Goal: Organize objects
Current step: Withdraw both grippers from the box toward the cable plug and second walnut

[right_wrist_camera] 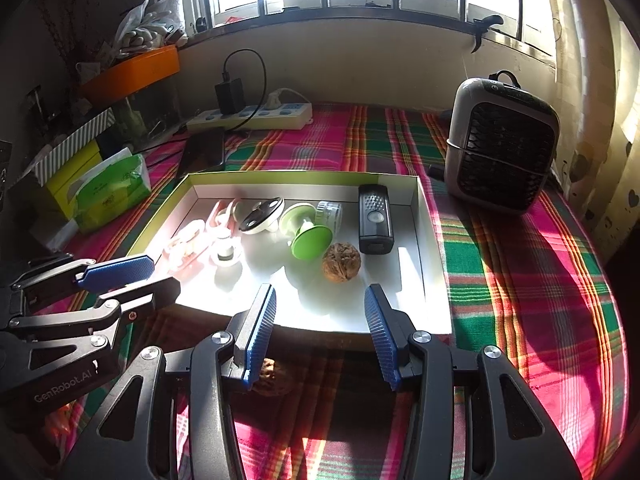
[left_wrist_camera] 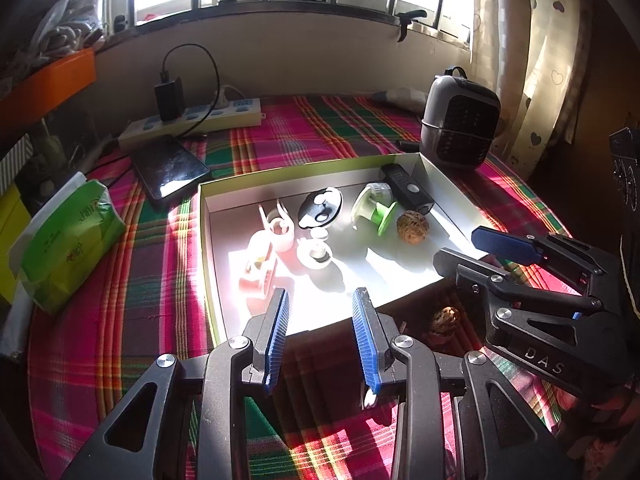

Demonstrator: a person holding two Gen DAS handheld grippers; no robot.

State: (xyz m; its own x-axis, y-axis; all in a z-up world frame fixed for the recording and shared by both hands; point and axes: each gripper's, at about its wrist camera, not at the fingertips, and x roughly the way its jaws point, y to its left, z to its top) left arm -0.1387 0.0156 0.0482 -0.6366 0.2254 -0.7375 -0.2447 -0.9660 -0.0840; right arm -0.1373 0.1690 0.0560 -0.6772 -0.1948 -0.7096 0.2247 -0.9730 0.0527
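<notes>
Both the left hand-held gripper (left_wrist_camera: 320, 312) and the right hand-held gripper (right_wrist_camera: 320, 312) hover open and empty. One walnut (right_wrist_camera: 274, 378) lies on the plaid cloth (right_wrist_camera: 520, 280) before the tray (right_wrist_camera: 430, 240); another walnut (right_wrist_camera: 341, 262) sits inside.

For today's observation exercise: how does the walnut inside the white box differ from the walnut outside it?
The walnut in the box lies on the white floor in sunlight; the walnut outside lies on the plaid cloth in shadow. The boxed one has neighbours, beside a green spool; the outside one sits alone before the box. Both are round, brown and wrinkled.
</notes>
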